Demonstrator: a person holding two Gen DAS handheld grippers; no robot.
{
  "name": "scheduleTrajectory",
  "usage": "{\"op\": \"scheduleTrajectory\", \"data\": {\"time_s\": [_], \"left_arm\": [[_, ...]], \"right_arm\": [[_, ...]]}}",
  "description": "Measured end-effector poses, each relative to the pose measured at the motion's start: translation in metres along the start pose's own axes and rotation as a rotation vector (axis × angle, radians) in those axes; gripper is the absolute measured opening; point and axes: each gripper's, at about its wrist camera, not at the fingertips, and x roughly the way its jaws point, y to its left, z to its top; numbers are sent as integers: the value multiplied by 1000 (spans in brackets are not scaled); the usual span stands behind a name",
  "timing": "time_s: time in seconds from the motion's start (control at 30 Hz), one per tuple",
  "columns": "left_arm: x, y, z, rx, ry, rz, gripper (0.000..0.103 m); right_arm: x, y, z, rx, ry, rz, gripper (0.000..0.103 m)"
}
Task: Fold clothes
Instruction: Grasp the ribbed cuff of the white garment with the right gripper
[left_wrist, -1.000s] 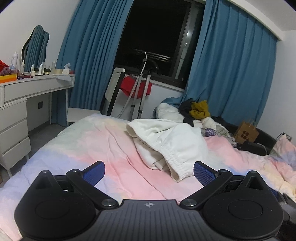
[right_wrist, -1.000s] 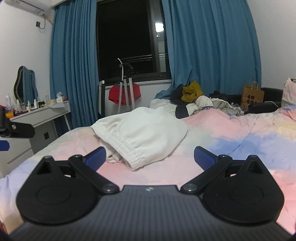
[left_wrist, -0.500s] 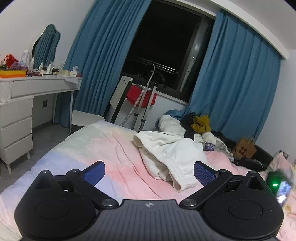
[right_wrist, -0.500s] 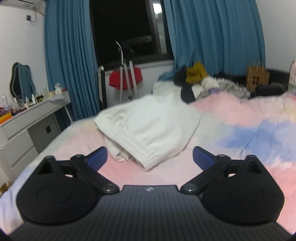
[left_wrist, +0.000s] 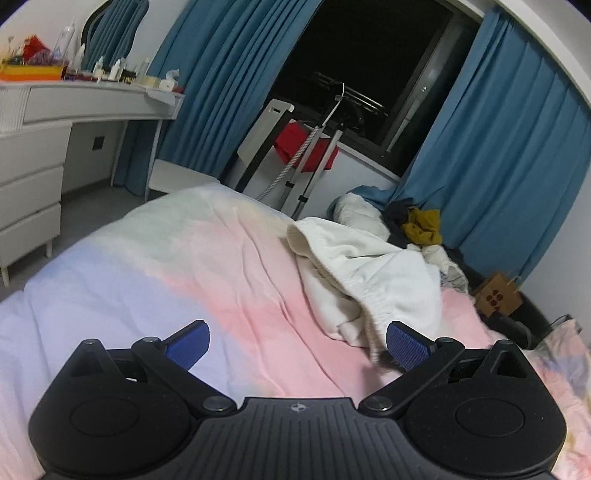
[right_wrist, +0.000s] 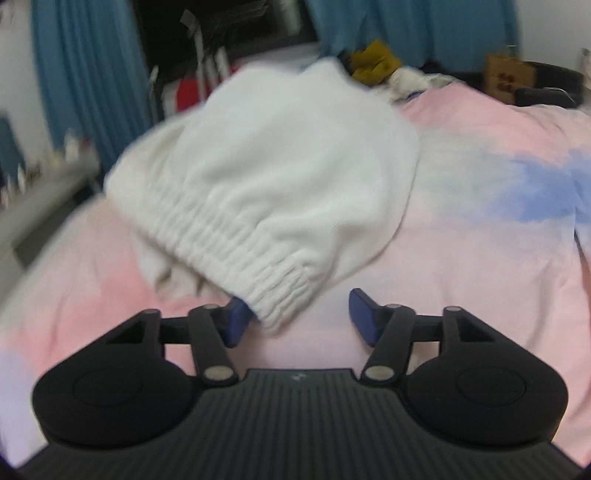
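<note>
Left wrist view: left tool (left_wrist: 297, 341) spread wide, empty, over pink bed (left_wrist: 229, 280); white garment (left_wrist: 373, 273) crumpled right of centre, its far folds hidden. Right wrist view, blurred: right tool (right_wrist: 295, 317) spread, garment's elastic hem (right_wrist: 273, 291) covering part of left finger.

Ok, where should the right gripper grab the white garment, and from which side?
Probably the ribbed elastic hem of the white garment. It is the nearest edge, thick and slightly lifted off the bedspread, its corner already between the open fingers of the right gripper. Come in low from the near side.
</note>
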Motion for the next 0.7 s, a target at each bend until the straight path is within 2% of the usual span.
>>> {"op": "scheduleTrajectory", "data": {"time_s": [0.07, 0.27, 0.33, 0.37, 0.53, 0.7], "left_arm": [[8, 0, -2, 3, 16, 0, 103], [31, -7, -6, 40, 30, -9, 103], [32, -6, -6, 38, 18, -30, 103], [32, -6, -5, 32, 13, -43, 103], [28, -4, -2, 9, -16, -102, 103], [21, -4, -2, -24, -13, -168, 103]], "right_arm": [[1, -4, 0, 31, -39, -13, 43], [5, -17, 3, 126, -147, -37, 43], [6, -25, 8, 161, -150, 21, 29], [4, -25, 11, 152, -145, 53, 21], [-38, -12, 32, 21, -173, 103, 17], [-93, -10, 47, -87, -160, 171, 12]]}}
